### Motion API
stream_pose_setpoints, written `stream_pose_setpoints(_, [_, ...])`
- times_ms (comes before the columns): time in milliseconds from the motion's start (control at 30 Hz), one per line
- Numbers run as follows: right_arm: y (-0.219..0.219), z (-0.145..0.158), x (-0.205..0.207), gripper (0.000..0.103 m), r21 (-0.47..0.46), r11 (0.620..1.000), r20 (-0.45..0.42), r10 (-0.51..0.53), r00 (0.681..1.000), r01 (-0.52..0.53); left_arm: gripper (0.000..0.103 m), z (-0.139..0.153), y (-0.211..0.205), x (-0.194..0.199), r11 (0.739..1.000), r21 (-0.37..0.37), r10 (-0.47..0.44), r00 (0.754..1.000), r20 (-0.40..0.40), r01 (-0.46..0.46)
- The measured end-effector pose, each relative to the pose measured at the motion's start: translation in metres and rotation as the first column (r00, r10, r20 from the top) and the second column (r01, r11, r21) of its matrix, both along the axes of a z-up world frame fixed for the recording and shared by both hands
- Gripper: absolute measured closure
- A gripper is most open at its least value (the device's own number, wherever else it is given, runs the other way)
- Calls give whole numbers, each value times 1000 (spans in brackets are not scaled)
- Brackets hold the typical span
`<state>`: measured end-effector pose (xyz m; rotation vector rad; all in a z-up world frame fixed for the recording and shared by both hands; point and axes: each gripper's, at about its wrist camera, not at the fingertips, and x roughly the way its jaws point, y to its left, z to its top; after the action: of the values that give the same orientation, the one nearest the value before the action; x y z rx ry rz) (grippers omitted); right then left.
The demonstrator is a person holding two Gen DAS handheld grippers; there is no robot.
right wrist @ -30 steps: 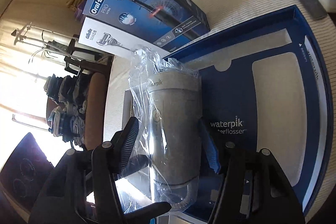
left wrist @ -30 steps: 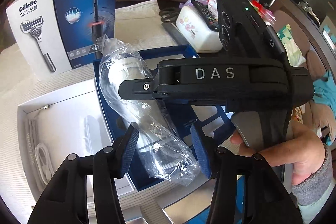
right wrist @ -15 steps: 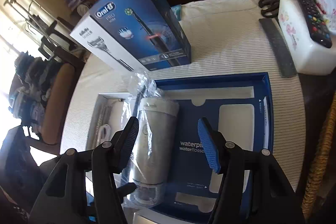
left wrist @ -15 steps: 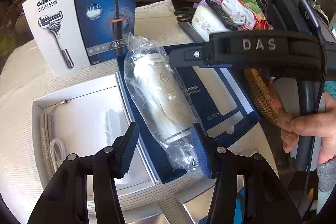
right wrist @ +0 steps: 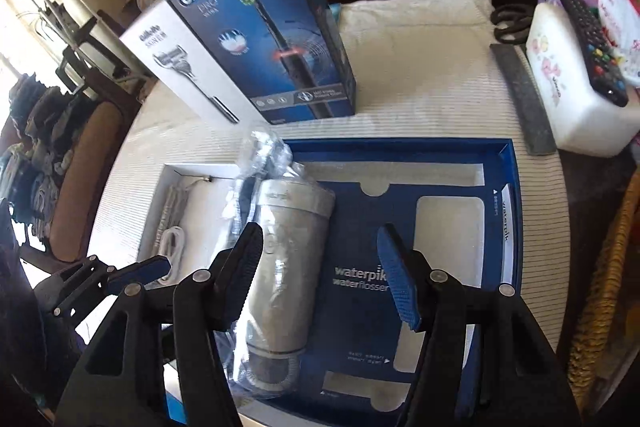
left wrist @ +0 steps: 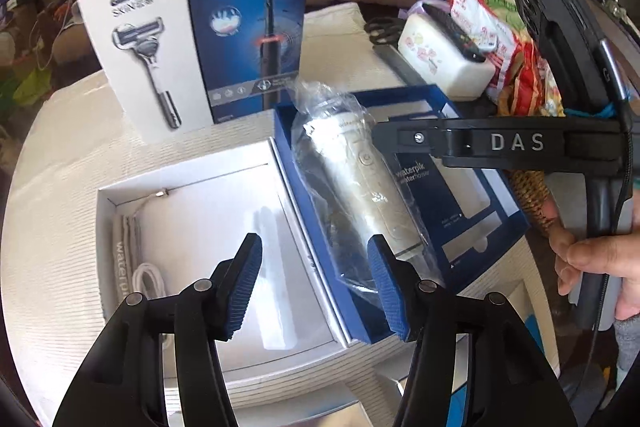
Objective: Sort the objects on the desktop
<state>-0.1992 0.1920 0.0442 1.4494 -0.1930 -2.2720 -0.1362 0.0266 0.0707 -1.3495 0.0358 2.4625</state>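
A cream, ribbed cloth covers my tabletop (right wrist: pixel 416 75), with a sofa behind it. Nearest me, at six o'clock, my left claw (left wrist: pixel 314 283) hangs over the seam between the two boxes, its pads apart and closed on nothing. My right claw (right wrist: pixel 320 275) hovers likewise, pads spread, gripping nothing; the water flosser (right wrist: pixel 288 267) in its clear bag lies below it, on the left part of the blue tray (right wrist: pixel 514 187), untouched. At nine o'clock from the flosser sits the white box (left wrist: pixel 192 187) holding a coiled cable (left wrist: pixel 148 279). Farther off, at eleven o'clock, the Oral-B box (left wrist: pixel 248 27) stands upright touching the Gillette box (left wrist: pixel 140 47). At two o'clock a remote (right wrist: pixel 592 43) rests on a white container (right wrist: pixel 576 99), a grey strip (right wrist: pixel 520 99) beside it.
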Motion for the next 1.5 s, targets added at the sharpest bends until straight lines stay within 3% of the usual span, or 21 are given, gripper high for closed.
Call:
stream_pose_setpoints(133, [-17, 34, 18, 44, -82, 995, -48, 51, 998, -55, 32, 21, -55, 13, 998, 34, 58, 998, -37, -56])
stream_pose_setpoints(300, [-66, 46, 29, 43, -89, 989, -35, 119, 992, -122, 32, -6, -91, 18, 995, 20, 94, 995, 26, -94])
stream_pose_setpoints(467, [-81, 43, 37, 43, -149, 985, -13, 91, 996, -92, 32, -48, -62, 8, 1000, 13, 25, 993, 118, -27])
stream_pose_setpoints(633, [-61, 47, 44, 43, -153, 986, -15, 61, 998, -63, 33, -74, -25, -11, 999, -26, -17, 986, 168, 21])
stream_pose_setpoints(733, [-45, 50, 45, 43, -161, 986, -12, 48, 999, -49, 48, -87, -14, -21, 998, -65, -10, 978, 206, 24])
stream_pose_setpoints(867, [-32, 50, 47, 43, -158, 986, -9, 46, 999, -46, 48, -104, -10, -31, 996, -92, 5, 967, 256, 19])
stream_pose_setpoints(900, [-30, 49, 47, 43, -162, 986, -8, 45, 999, -46, 56, -108, -9, -33, 997, -79, 1, 962, 272, 21])
stream_pose_setpoints(933, [-28, 48, 48, 43, -166, 985, -6, 46, 999, -47, 74, -111, -9, -34, 998, -59, -4, 958, 286, 22])
stream_pose_setpoints(967, [-27, 47, 49, 43, -169, 984, -4, 48, 999, -48, 83, -111, -10, -34, 999, -52, 2, 958, 287, 14])
stream_pose_setpoints(1167, [-27, 36, 54, 43, -186, 981, 13, 62, 998, -59, 83, -99, -40, -33, 989, 125, 34, 953, 301, -75])
stream_pose_setpoints(1333, [-29, 30, 61, 42, -287, 956, 39, 79, 996, -64, 83, -50, -73, -2, 920, 383, 5, 978, 210, -87])
stream_pose_setpoints(1433, [-34, 30, 64, 41, -350, 934, 55, 88, 995, -64, 83, -24, -80, 18, 866, 494, -9, 985, 172, -79])
stream_pose_setpoints(1500, [-42, 35, 68, 41, -374, 924, 53, 102, 993, -75, 83, -14, -83, 30, 817, 573, -35, 986, 162, -65])
